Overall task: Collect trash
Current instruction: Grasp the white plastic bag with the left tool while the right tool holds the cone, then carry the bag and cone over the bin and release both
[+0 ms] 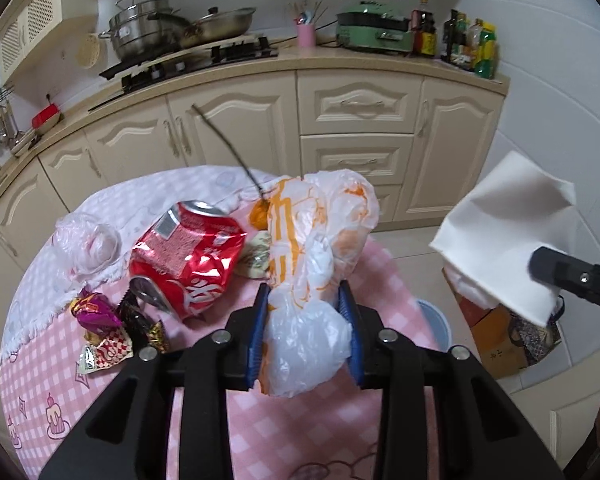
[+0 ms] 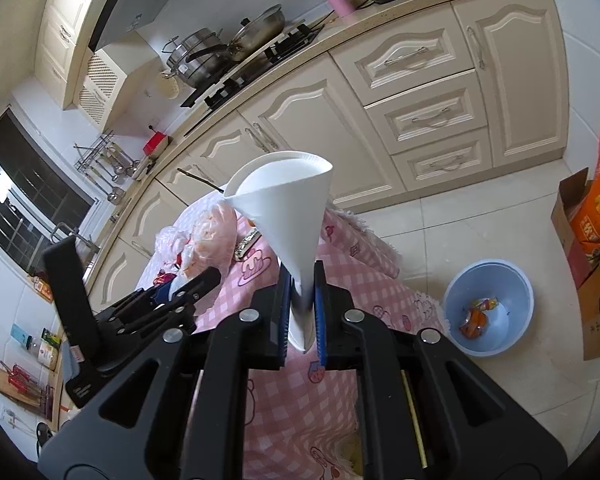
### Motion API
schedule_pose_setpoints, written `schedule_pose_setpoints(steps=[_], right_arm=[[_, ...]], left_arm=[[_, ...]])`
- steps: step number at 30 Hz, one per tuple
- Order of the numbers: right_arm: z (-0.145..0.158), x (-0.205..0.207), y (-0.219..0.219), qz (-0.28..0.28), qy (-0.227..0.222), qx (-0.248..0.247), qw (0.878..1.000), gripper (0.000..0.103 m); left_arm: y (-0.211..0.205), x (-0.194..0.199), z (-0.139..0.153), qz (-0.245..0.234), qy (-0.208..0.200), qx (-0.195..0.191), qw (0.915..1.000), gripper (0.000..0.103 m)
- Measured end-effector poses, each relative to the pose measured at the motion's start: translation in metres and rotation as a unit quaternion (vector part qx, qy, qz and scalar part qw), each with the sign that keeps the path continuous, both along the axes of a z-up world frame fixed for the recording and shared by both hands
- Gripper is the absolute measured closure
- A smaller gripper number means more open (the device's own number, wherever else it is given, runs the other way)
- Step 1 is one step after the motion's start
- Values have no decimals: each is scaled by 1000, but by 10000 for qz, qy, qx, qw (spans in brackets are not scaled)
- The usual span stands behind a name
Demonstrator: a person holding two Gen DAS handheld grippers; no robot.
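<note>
Left tool [image 1: 304, 332] clamped on plastic bag [image 1: 320, 240]; right tool [image 2: 302, 312] clamped on paper cone [image 2: 288, 208]. Bin [image 2: 520, 280] barely filled; can [image 1: 188, 260], wrappers [image 1: 104, 332] left on desk [image 1: 40, 380].

Open tiled floor [image 2: 440, 220] right of pink checked table [image 2: 284, 408] | round blue plastic bin [image 2: 488, 304] unobstructed | crushed red drink can [image 1: 188, 260] and foil candy wrappers [image 1: 108, 332] crowd table's left

Both views are bright and evenly lit — daylight seems to enter from the window [image 2: 24, 200] at the left of the right wrist view. Shadows are soft. Glare glints on the crushed red can [image 1: 188, 256]. Fisheye bending curves the cabinets [image 1: 356, 120], dark vignette fills the corners, and the white paper [image 1: 504, 236] shows motion blur.
</note>
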State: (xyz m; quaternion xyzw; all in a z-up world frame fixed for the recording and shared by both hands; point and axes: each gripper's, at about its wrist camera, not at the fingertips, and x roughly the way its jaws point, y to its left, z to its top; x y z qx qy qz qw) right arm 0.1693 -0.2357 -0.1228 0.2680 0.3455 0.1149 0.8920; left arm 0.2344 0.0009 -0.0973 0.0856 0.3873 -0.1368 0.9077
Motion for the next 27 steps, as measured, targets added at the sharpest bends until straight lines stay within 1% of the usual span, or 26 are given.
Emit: schedule_pose_setpoints(steps=[5, 8, 10, 14, 21, 27], right_arm=[[-1, -8, -13, -243, 56, -74, 9997, 92], [-3, -15, -27, -451, 134, -115, 9988, 92], [-4, -20, -38, -574, 177, -123, 9981, 92], [-8, -30, -58, -832, 249, -157, 9961, 92], [-23, -43, -101, -1245, 433, -145, 9912, 92], [-38, -47, -130, -1444, 670, -196, 9871, 92]], left_arm=[[-20, -10, 2, -148, 62, -162, 9997, 70], [-37, -17, 1, -237, 58, -187, 9995, 70], [-51, -21, -1, -360, 134, -244, 9990, 70], [-79, -30, -7, -604, 155, -212, 9978, 70], [-132, -39, -24, -946, 389, -147, 9946, 70], [-174, -39, -46, -1195, 705, -98, 9903, 70]])
